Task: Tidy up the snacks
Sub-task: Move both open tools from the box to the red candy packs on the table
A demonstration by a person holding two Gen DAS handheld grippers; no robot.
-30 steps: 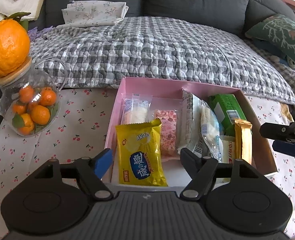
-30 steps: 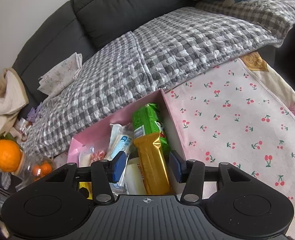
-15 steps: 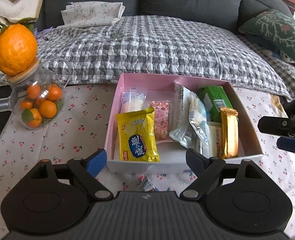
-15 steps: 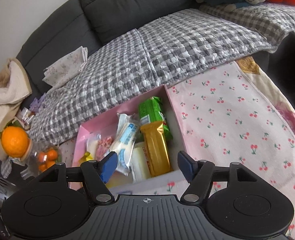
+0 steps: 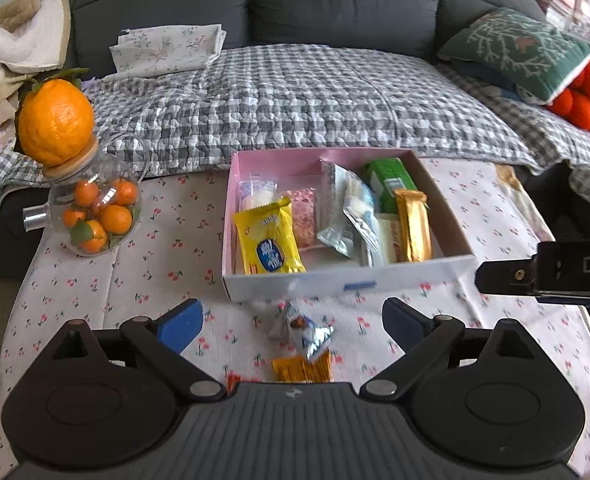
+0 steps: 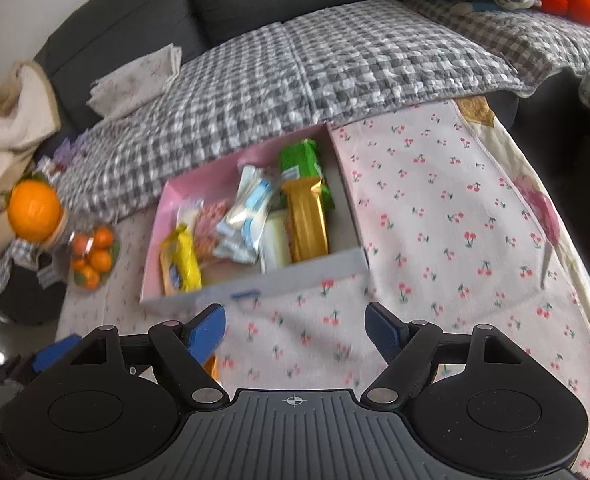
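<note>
A pink-lined box (image 5: 447, 208) (image 6: 349, 210) on the cherry-print cloth holds several snacks: a yellow packet (image 5: 269, 240) (image 6: 179, 262), a gold bar (image 5: 413, 224) (image 6: 307, 220), a green pack (image 5: 389, 182) (image 6: 301, 160) and silvery-blue wrappers (image 5: 351, 216) (image 6: 247, 212). In front of the box lie a small silver-blue packet (image 5: 305, 330) and an orange wrapper (image 5: 303, 368). My left gripper (image 5: 293, 318) hangs over these loose packets, jaws opening with nothing pressed between them. My right gripper (image 6: 295, 326) hovers over bare cloth before the box, jaws opening and empty. It also shows at the right edge of the left wrist view.
A glass jar of small oranges (image 5: 95, 212) (image 6: 91, 256) with a large orange (image 5: 55, 122) (image 6: 34, 210) on its lid stands left of the box. Behind the table runs a grey sofa with a checked quilt (image 5: 295, 100), folded cloth (image 5: 167, 50) and cushions (image 5: 515, 48).
Both grippers have pulled back from the box and risen, and their jaws have spread wider. The yellow packet and gold bar stay in the box. Loose packets in front came into view.
</note>
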